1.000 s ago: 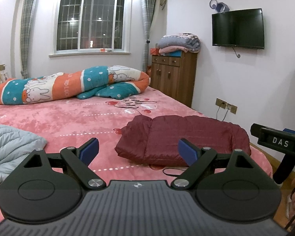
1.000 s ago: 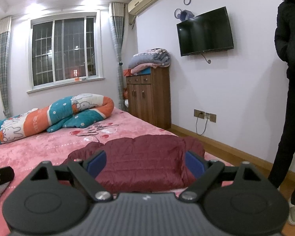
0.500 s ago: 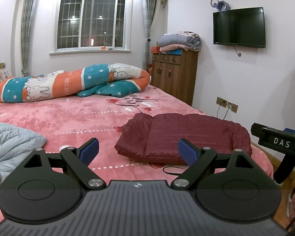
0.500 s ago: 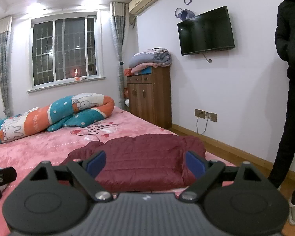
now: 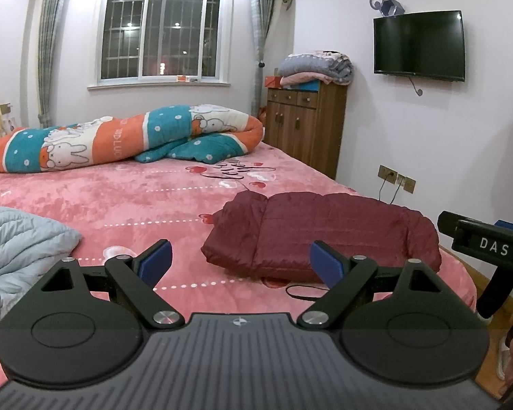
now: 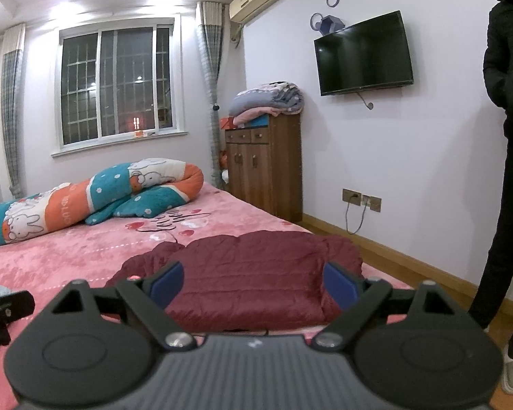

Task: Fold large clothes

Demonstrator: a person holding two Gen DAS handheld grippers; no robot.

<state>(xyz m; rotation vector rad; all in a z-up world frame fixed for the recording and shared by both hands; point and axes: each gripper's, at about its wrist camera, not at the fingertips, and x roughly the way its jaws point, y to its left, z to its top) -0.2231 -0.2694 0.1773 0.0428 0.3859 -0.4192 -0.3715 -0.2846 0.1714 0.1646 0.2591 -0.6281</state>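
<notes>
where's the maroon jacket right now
In both wrist views the folded maroon jacket lies on the pink bed near its right edge, ahead of the open right tongs, with the light blue jacket far left.

jackets: 2, one maroon jacket (image 5: 319,235), one grey jacket (image 5: 20,239); rolled quilt (image 5: 119,141): 1; television (image 5: 419,45): 1; cabinet (image 5: 306,126): 1
</notes>
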